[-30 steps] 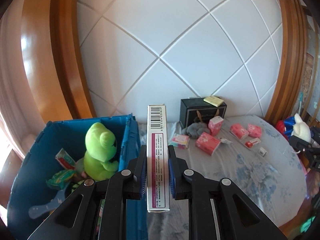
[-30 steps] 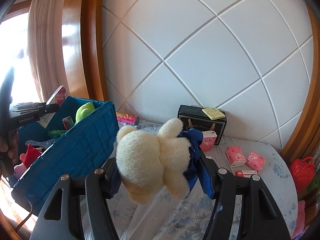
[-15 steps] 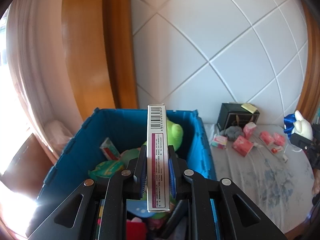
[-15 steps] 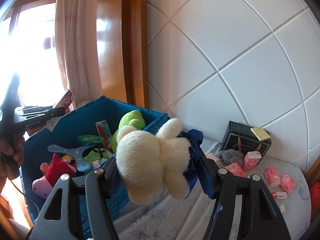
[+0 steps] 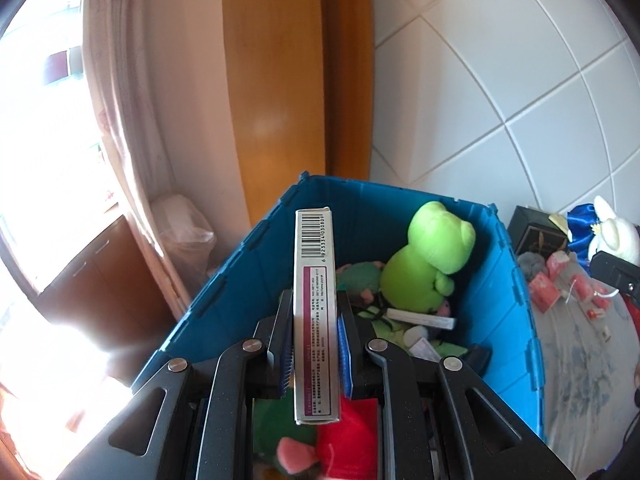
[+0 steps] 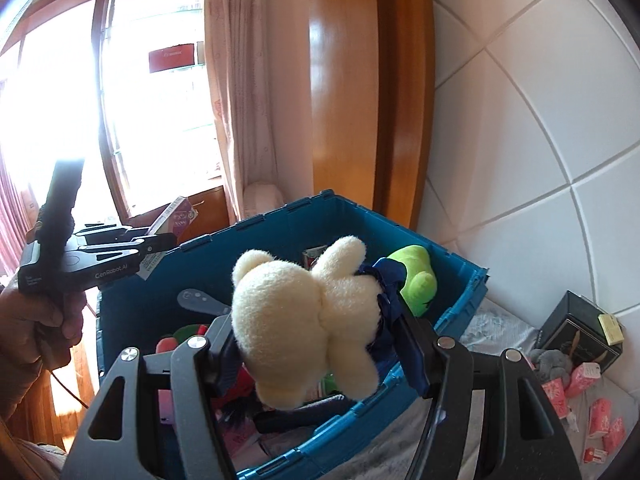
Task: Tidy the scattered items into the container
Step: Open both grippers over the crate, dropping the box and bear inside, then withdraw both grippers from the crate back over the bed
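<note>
My left gripper (image 5: 314, 344) is shut on a tall white box with a barcode (image 5: 316, 280) and holds it above the blue crate (image 5: 224, 280). In the right wrist view the left gripper (image 6: 160, 242) hangs over the crate's (image 6: 452, 320) left rim with the box (image 6: 176, 216). My right gripper (image 6: 316, 356) is shut on a cream plush toy with a blue ribbon (image 6: 304, 312), above the crate's near side. The plush also shows in the left wrist view (image 5: 612, 232). A green frog plush (image 5: 432, 256) and other toys lie in the crate.
Pink packets (image 6: 600, 420), a grey plush (image 6: 548, 360) and a black box (image 6: 576, 332) lie on the flowered bedspread (image 5: 580, 360) right of the crate. A wooden post (image 5: 280, 80), curtain (image 5: 120, 100) and bright window stand behind it.
Both grippers have swung left with their loads, from over the bed to above the blue crate. The jaws stay shut.
</note>
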{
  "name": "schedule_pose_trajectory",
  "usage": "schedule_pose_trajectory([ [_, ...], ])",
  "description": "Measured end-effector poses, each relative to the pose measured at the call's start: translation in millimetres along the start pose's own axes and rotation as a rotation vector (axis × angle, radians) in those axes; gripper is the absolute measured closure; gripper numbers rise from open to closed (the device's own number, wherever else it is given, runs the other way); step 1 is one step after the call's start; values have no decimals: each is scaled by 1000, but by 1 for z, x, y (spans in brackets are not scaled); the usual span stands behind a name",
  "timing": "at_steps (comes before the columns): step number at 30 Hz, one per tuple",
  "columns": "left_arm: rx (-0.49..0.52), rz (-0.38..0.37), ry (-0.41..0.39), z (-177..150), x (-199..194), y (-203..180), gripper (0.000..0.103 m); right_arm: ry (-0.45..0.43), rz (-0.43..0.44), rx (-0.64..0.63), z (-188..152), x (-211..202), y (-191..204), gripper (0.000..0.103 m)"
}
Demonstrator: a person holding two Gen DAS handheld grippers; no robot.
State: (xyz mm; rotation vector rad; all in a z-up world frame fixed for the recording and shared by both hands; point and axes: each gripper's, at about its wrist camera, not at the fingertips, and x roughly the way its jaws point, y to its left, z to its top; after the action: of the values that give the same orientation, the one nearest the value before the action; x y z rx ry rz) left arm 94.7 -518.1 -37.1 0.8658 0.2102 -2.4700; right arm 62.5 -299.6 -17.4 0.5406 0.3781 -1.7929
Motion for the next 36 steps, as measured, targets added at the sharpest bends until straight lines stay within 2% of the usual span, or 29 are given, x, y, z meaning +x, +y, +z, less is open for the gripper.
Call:
schedule_pose_trajectory([
  [6,-37,60,32,-17,0,31,85,20,112,-11,2,19,18,33],
  [10,-64,59,40,-19,-1,41,84,13,150,-42,0,23,26,21],
  [11,-72,47,39,-18,-1,42,75,15,153,-38,-1,24,26,21],
  [12,-75,42,35,-18,-2,42,48,17,154,-33,-1,26,27,20],
  [14,-75,37,11,-16,-7,40,21,18,154,-24,1,30,23,20],
  [21,-72,50,-1,-12,-7,40,21,12,139,-26,2,23,19,20],
  [27,-64,32,-9,-9,-9,32,21,9,123,-13,-3,14,13,20],
  [31,-49,6,-7,-8,-7,17,21,8,95,14,-9,4,1,20],
  [36,-10,-48,6,-6,-3,-18,21,10,51,46,-26,-17,-22,20],
])
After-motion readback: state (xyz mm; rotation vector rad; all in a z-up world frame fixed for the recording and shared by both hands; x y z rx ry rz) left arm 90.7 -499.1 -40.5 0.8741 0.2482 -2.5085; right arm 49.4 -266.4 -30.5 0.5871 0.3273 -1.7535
